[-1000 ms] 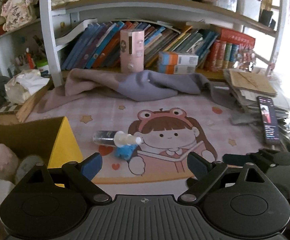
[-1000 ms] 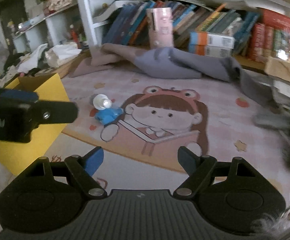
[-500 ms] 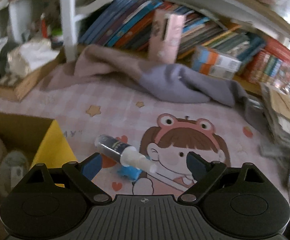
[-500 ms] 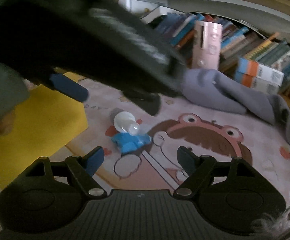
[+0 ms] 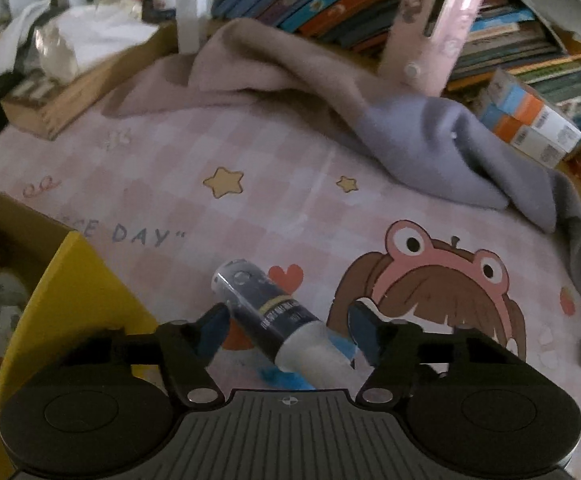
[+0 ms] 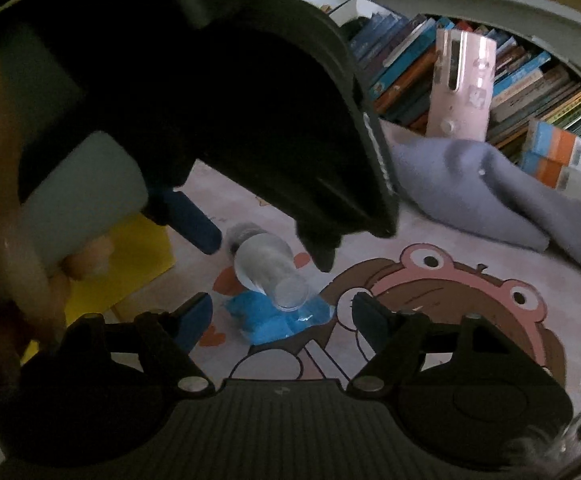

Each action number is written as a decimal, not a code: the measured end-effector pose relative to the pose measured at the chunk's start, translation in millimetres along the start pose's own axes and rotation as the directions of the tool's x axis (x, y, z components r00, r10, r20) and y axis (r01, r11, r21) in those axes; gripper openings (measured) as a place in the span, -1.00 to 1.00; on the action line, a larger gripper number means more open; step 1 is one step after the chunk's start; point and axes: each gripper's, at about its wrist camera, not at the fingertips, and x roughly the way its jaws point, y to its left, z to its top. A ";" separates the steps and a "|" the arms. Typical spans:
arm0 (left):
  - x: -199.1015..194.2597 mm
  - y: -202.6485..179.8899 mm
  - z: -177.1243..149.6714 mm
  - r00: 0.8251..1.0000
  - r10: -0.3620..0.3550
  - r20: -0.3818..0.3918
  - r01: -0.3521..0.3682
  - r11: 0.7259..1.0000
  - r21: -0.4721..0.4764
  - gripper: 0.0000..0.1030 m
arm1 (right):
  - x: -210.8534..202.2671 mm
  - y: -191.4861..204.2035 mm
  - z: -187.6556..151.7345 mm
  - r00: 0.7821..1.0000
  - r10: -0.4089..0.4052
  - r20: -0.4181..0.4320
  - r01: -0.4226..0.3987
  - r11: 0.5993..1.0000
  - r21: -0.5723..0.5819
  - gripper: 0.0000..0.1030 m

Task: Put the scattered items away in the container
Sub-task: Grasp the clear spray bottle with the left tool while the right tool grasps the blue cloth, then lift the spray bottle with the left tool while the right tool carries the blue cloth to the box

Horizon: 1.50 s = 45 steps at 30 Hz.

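Both grippers have dropped in over the mat w/ the cartoon girl [image 5: 250,200] compared w/ a sec ago. The left gripper [image 5: 286,330] was hanging back w/ jaws wide; now it's down around the small bottle [image 5: 266,312] and its jaws have just been closing, bottle between them. Pads look a hair off the sides, so released, not yet clamped, I'd say. So the pick is about to happen, not done.

Seen from the left wrist, the bottle lies on its side, base toward 11 o'clock, pale cap end toward 5, running under the gripper body. It rests partly on a blue scrap [image 6: 278,316].

The right gripper [image 6: 282,316] has also been narrowing a bit, jaws apart, nothing gripped; blue scrap sits between its tips at 12 o'clock, close in.

Yellow box [image 5: 78,292] sits at 9 o'clock of the left gripper, just beside it, some things already inside.
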 end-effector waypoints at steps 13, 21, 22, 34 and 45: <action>13.8 12.0 5.3 1.000 -0.010 -0.029 0.010 1.000 -0.025 -0.37 | 22.1 -4.5 3.3 0.999 0.032 -0.042 -0.033 0.999 -0.022 0.19; 1.0 12.6 4.3 0.999 -0.042 0.008 0.042 0.999 -0.007 -0.39 | 15.5 -6.4 4.4 0.999 0.015 -0.043 -0.017 0.999 -0.037 -0.17; -1.7 11.7 3.8 0.999 -0.045 0.013 0.045 0.999 0.001 -0.39 | 13.1 -7.5 3.9 0.999 0.013 -0.042 -0.014 1.000 -0.028 -0.18; -38.1 3.5 -13.6 0.987 -0.155 0.046 0.155 0.988 0.005 -0.39 | -42.0 -20.5 1.5 0.998 -0.036 -0.046 0.037 0.999 0.013 -0.25; -79.0 2.7 -48.7 0.970 -0.239 0.046 0.236 0.970 0.062 -0.40 | -103.3 -23.2 -12.4 0.996 -0.065 -0.059 0.065 0.998 -0.008 -0.26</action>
